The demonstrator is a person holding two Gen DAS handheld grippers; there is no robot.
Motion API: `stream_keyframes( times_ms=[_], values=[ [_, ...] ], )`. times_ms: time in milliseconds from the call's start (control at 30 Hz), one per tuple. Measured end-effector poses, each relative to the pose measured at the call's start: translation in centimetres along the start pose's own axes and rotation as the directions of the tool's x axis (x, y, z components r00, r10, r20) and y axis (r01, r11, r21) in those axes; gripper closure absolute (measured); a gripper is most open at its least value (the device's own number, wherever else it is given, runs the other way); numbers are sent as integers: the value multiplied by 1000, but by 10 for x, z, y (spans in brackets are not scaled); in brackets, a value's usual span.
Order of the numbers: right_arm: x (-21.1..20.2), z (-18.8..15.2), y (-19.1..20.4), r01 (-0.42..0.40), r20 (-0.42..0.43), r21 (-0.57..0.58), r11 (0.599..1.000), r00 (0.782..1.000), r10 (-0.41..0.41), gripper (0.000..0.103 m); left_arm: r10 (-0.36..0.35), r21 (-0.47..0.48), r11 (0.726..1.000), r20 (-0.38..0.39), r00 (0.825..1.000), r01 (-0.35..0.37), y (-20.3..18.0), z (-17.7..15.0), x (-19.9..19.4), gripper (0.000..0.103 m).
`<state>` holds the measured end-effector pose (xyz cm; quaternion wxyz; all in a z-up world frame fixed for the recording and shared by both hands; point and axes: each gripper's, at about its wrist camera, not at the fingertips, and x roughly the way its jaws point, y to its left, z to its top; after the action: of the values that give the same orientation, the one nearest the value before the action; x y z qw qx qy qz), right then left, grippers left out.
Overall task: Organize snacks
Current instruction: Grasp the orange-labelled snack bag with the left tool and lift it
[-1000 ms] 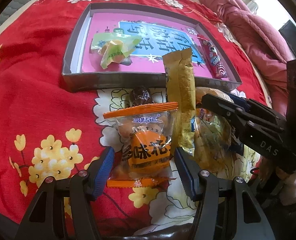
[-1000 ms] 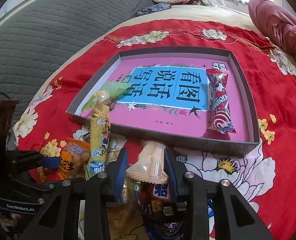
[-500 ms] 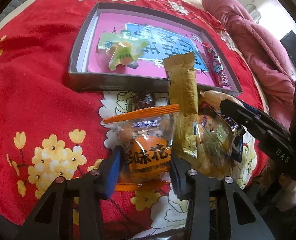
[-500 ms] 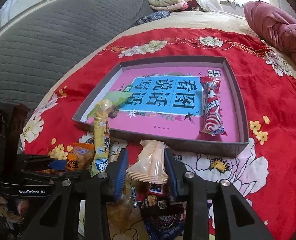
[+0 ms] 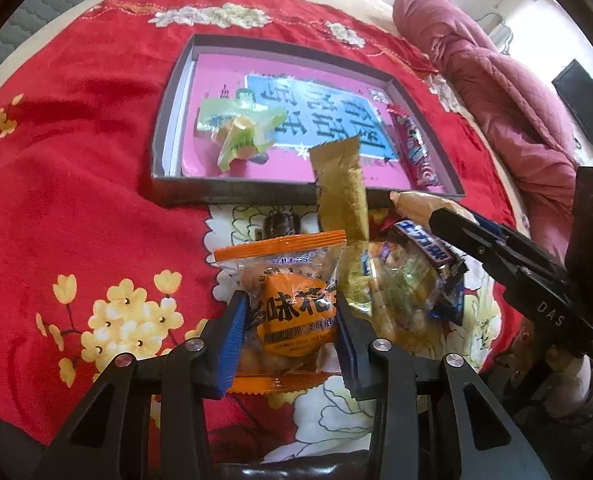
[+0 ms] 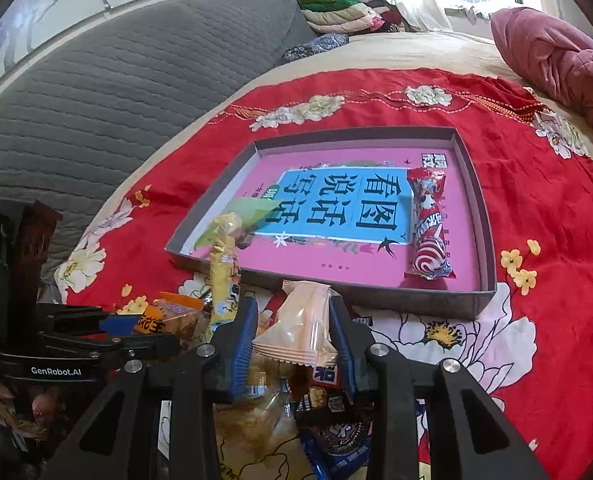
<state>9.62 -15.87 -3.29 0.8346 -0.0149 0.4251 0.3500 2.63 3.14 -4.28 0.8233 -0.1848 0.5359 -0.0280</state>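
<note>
My left gripper [image 5: 290,326] is shut on an orange snack packet [image 5: 292,308] and holds it above the red cloth. My right gripper [image 6: 292,334] is shut on a pale peach snack packet [image 6: 302,328], lifted over the snack pile [image 6: 296,420]. A grey tray [image 5: 168,120] with a pink and blue liner lies beyond. In it are a green-wrapped snack [image 5: 240,132] on the left and a red-and-white packet [image 6: 430,224] on the right. A yellow stick packet [image 5: 342,196] stands up from the pile between the grippers.
A dark blue cookie packet [image 5: 428,246] and a clear bag of snacks [image 5: 400,292] lie in the pile. A small dark wrapped sweet [image 5: 278,226] lies before the tray. A pink quilt [image 5: 496,92] is at the right, a grey headboard [image 6: 116,92] at the back left.
The left gripper has closed on the orange packet. Both grippers have risen and pulled back from the tray, each with its packet.
</note>
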Motion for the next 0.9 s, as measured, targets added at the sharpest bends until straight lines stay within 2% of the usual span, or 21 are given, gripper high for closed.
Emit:
stream_keyframes(
  times_ms=[467, 900],
  values=[
    [-21, 9, 0, -48, 99, 12, 999, 994, 46, 67, 0, -8, 1000, 73, 997, 0, -2, 8, -32, 61],
    [-30, 15, -8, -51, 150, 33, 998, 988, 46, 67, 22, -25, 1000, 126, 992, -19, 2, 28, -43, 61]
  ],
)
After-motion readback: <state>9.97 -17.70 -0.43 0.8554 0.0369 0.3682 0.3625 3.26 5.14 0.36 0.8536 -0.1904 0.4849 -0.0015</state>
